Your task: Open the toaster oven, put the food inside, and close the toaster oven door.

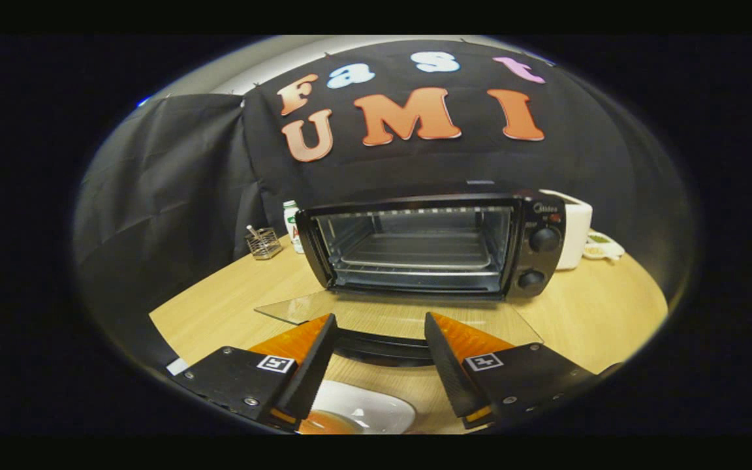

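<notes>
Far left on the pale wooden surface, a small wire basket stands against the dark cloth wall, something thin sticking up out of it. Just right of it a white bottle with a green cap, half tucked behind the corner of the toaster oven. The oven sits mid-surface, black, its glass door dropped fully open and lying flat toward me, the dark door handle at its near edge. Inside, a wire rack; nothing on it that I can see. Two round knobs one above the other on the oven's right panel. Behind the oven's right side, a white appliance, and past that a small white dish with something greenish in it, too small to make out. Nearest to me, the hand-held gripper: fingers spread wide apart, gripping nothing, their tips just over the handle end of the open door. Below and between the fingers, a white plate rests on the surface, with a bit of orange-brown food on its left side, partly hidden by the left finger. The food is well short of the oven cavity, still out on the plate.
</notes>
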